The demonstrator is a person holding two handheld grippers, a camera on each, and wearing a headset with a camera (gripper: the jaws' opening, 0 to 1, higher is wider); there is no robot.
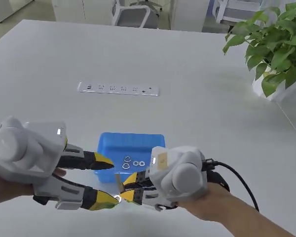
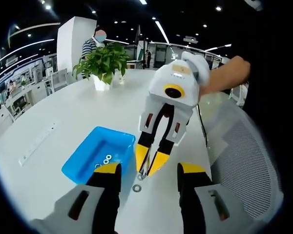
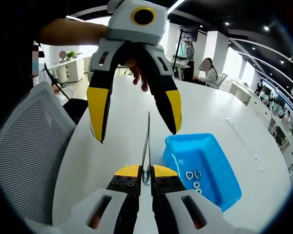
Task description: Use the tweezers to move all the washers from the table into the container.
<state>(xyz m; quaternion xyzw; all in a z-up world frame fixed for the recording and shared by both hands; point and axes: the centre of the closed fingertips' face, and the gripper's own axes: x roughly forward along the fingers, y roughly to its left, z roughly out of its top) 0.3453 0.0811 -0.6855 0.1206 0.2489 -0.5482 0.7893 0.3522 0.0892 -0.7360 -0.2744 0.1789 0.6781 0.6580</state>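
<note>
Right gripper view: the right gripper pinches the tweezers; to their right, the blue container holds three washers.

Left gripper view: the left gripper gapes empty. A loose washer lies on the table by the tweezer tips.

Head view: both grippers meet near the container. A pickup seems in hand; next, the tips must close on the washer's rim.

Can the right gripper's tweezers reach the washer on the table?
Probably yes: the washer lies bare just past the tip of the tweezers; the open left gripper straddles it without covering it.
</note>
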